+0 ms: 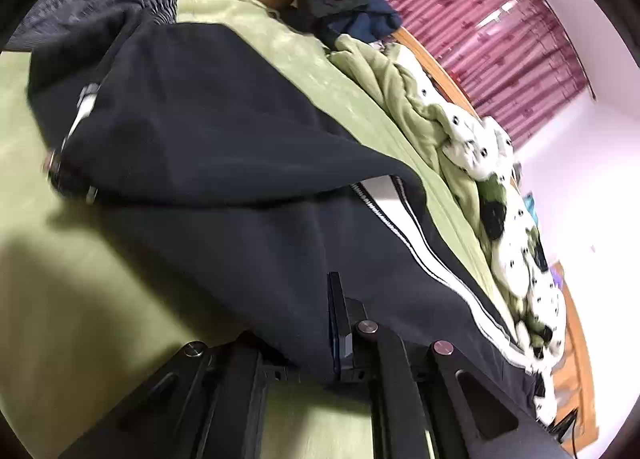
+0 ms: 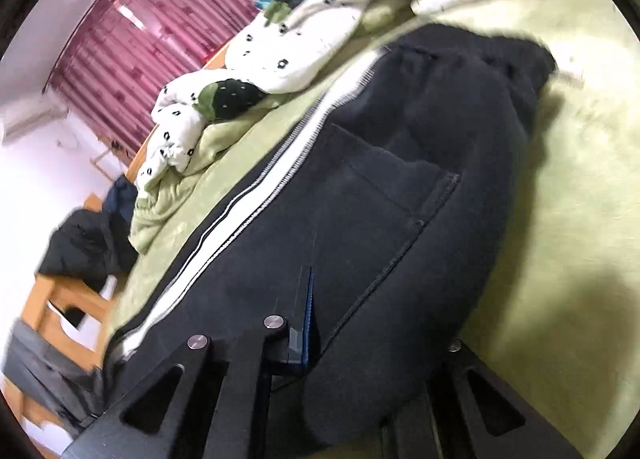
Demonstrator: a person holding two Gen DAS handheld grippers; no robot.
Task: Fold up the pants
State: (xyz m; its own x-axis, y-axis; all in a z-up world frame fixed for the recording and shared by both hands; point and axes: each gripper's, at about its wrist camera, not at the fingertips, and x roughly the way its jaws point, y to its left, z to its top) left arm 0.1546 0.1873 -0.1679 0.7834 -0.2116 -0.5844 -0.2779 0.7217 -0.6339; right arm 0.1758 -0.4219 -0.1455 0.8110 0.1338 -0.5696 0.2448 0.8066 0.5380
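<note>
Both grippers are right down on the dark pants (image 1: 224, 163), which lie spread across the green blanket (image 1: 80, 299) covering the bed. From the left wrist view, the left gripper (image 1: 316, 319) has its fingers (image 1: 338, 323) drawn together on the near edge of the fabric, and the dark cloth drapes over and around them, one blue-edged finger standing up out of the fold. The upper layer of the pants bulges up in a hump beyond it, with a metal snap (image 1: 54, 163) at the far left edge. A white side stripe (image 1: 416, 243) runs along the right edge of the garment.

Over to the right wrist view: the right gripper (image 2: 320, 319) is likewise clamped on the pants (image 2: 400, 179), its fingers (image 2: 305, 315) closed tight with cloth bunched over them. A stitched patch pocket (image 2: 392, 195) sits just beyond the fingers, and the white stripe (image 2: 256, 195) runs up the left side here.

Beside the pants, along the bed's far edge, a white quilt (image 2: 288, 43) with dark dots lies rumpled. A maroon curtain (image 2: 160, 11) hangs behind, and a dark jacket (image 2: 84, 247) lies heaped on a wooden chair (image 2: 52, 299).
</note>
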